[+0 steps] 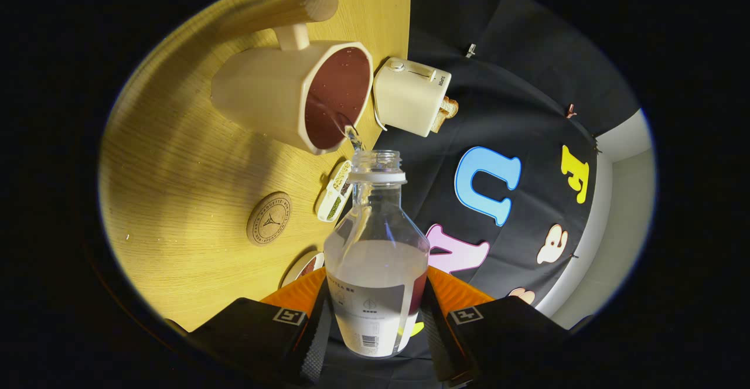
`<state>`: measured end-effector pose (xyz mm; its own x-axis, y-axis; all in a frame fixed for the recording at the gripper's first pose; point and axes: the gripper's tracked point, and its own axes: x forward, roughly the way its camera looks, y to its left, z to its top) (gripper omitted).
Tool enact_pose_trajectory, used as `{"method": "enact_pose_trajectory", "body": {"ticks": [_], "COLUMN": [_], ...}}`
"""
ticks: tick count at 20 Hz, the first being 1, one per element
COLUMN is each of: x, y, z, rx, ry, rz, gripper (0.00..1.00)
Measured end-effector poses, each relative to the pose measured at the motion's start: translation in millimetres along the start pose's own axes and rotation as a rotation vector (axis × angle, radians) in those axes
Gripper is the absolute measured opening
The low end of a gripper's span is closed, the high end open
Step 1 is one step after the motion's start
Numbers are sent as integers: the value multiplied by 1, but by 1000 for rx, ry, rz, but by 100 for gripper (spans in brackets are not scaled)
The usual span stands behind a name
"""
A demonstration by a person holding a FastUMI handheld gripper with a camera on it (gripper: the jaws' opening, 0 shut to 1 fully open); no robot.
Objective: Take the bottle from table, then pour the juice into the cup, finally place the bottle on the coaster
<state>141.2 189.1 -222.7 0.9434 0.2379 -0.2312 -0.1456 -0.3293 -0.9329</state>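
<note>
The gripper (pixel 375 324) is closed on the lower body of the bottle (pixel 377 272); both fingers press on its sides, with no gap to see between finger and plastic. The bottle is tipped toward the cup (pixel 293 99), and a thin stream (pixel 354 137) of clear liquid goes from its open mouth over the rim of the cup, which stands on the wooden table (pixel 181 178).

The long axis of the bottle runs from the fingers forward to the cup, and the mouth points at the near edge of the cup's opening, not at its middle. The base stays between the fingers.

I think the main danger is spilling. The stream meets the cup close to its rim, so a small shake or a steeper tilt can send liquid onto the table beside the cup. The bottle is smooth and still holds much liquid, so it may also slip or turn in the grip.

The round coaster (pixel 269 218) lies on the table, on the near side of the cup and apart from it. A white toaster (pixel 410 96) stands just beside the cup's rim, near enough to be splashed.
</note>
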Motion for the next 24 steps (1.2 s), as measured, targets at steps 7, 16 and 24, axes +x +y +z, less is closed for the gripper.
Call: {"method": "enact_pose_trajectory", "body": {"ticks": [7, 16, 24], "x": [1, 4, -1], "y": [-8, -26, -35], "z": [4, 5, 14], "rx": [-61, -125, -207], "ry": [-28, -51, -89], "rz": [-27, -59, -88], "gripper": [73, 73, 73]}}
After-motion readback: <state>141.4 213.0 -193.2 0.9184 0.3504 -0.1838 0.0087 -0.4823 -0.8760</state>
